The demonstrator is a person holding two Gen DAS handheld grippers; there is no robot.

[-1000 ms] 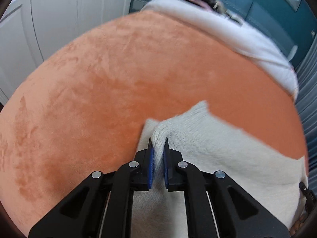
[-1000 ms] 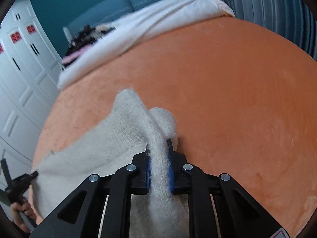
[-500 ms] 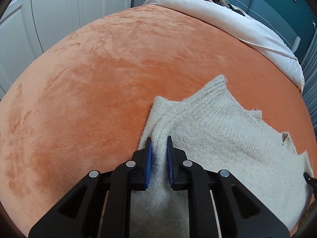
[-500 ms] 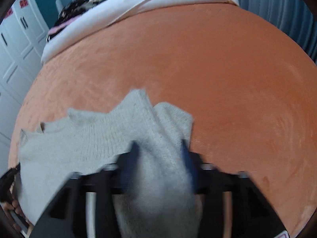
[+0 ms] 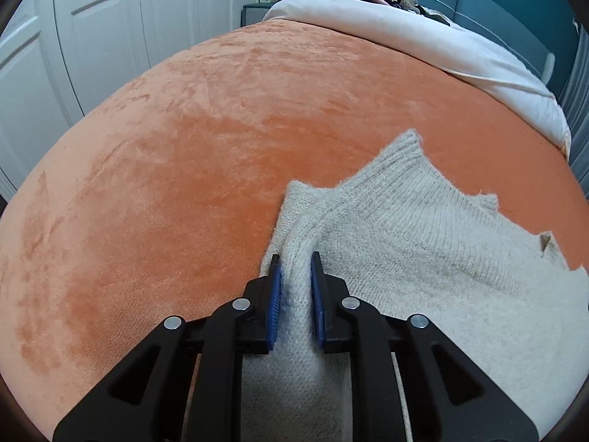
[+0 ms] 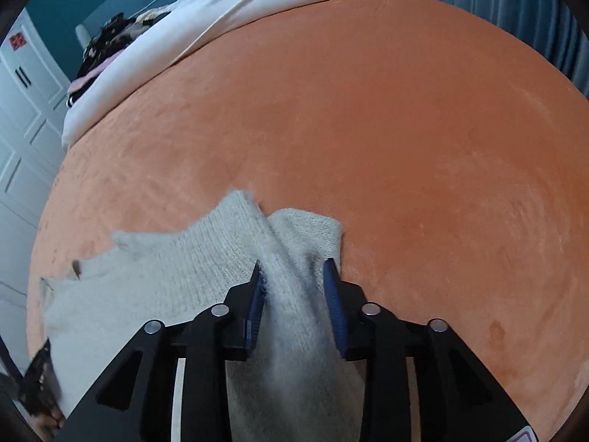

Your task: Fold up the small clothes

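- A cream knitted wool sweater (image 5: 423, 243) lies spread on a rust-orange plush blanket (image 5: 184, 140), filling the lower right of the left wrist view and the lower left of the right wrist view.
- The left gripper (image 5: 296, 263), black with blue pads, sits at the bottom centre of its frame, clenched on a raised ridge of the sweater's edge; the knit is pinched between both pads and runs back under the jaws toward the bottom edge.
- From that pinch the sweater fans out to the right, with a ribbed corner pointing up toward the frame's centre right.
- The right gripper (image 6: 294, 270), at the bottom centre of its frame, has its jaws spread wider than the left one's. A fold of the sweater (image 6: 206, 280) passes between them, touching the left pad; whether the right pad presses it I cannot tell.
- Just above the right gripper's tips a rounded flap of knit lies on the blanket.
- A white duvet (image 5: 405, 37) crosses the top of both frames, with a dark pile of clothes (image 6: 110, 37) on it.
- White panelled doors (image 5: 92, 37) fill the upper left of the left wrist view.
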